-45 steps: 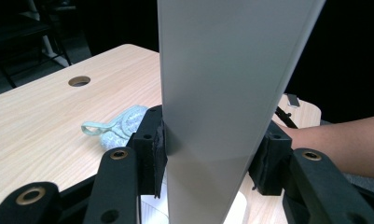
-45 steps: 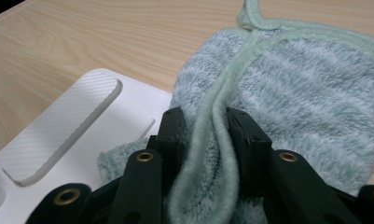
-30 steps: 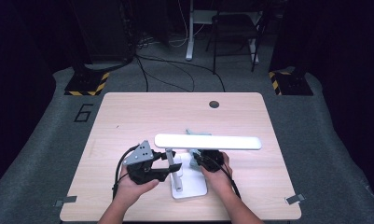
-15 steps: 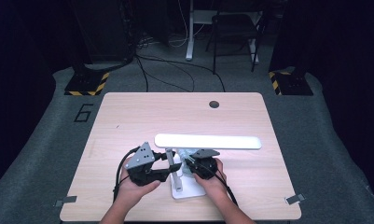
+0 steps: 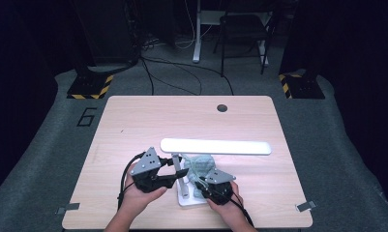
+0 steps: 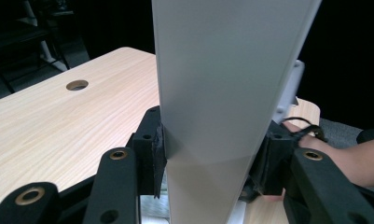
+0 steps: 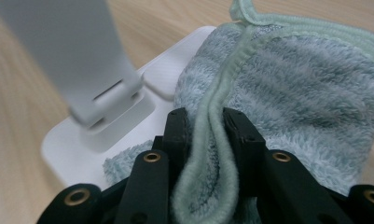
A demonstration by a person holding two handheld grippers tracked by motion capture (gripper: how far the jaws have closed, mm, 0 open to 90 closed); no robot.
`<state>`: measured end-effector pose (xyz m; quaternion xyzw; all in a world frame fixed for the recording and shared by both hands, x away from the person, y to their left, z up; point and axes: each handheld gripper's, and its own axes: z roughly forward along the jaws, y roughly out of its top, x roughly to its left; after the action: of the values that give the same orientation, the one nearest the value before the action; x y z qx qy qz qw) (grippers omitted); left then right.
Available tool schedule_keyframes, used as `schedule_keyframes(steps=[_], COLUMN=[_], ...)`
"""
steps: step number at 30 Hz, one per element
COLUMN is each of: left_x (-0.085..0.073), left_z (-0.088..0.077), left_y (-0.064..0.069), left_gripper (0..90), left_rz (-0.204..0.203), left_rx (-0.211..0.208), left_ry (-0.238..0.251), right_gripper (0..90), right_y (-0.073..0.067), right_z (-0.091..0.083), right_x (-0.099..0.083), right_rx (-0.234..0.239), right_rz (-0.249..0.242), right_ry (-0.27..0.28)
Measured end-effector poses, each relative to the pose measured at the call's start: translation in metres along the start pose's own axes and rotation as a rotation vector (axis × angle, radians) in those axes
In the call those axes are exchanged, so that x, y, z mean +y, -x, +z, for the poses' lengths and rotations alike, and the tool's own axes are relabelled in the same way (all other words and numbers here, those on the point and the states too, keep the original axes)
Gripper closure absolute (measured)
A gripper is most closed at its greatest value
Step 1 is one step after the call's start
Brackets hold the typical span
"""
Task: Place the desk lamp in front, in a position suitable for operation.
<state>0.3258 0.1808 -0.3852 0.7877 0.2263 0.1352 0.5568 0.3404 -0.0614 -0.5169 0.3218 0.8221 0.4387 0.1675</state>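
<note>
A white desk lamp stands near the table's front edge, its long head [image 5: 216,146] level above its flat base [image 5: 184,199]. My left gripper [image 5: 180,172] is shut on the lamp's upright arm [image 6: 222,93], one pad pressed on each side of it. A pale green terry cloth [image 5: 201,166] lies bunched on the base to the right of the arm. My right gripper [image 5: 201,183] is shut on a fold of the cloth's hemmed edge [image 7: 208,140], low over the base [image 7: 68,140]. The lamp arm's foot [image 7: 105,98] rises just left of the cloth.
A round cable hole [image 5: 222,108] sits at the table's far edge. Bare wood spreads left, right and beyond the lamp. The right forearm [image 6: 343,158] shows behind the lamp arm in the left gripper view. A chair and floor cables lie beyond the table.
My right gripper has slid toward the table's near edge over the lamp base, dragging the cloth with it. The left gripper and the lamp have stayed put.
</note>
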Motion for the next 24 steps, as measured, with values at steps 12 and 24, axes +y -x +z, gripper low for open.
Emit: schedule_keyframes(steps=[12,24], left_x=[-0.001,0.000], left_z=[-0.001,0.000], left_y=[-0.001,0.000], left_gripper=[53.6,53.1], left_rz=[-0.004,-0.020], left_rx=[-0.008,-0.015], left_ry=[0.001,0.001], right_gripper=[71.9,72.1], right_y=[-0.008,0.007], right_z=[-0.027,-0.019], right_x=[-0.020,-0.016], right_rx=[0.039,0.029], right_rz=[-0.091,-0.056], right_ry=[0.004,0.018])
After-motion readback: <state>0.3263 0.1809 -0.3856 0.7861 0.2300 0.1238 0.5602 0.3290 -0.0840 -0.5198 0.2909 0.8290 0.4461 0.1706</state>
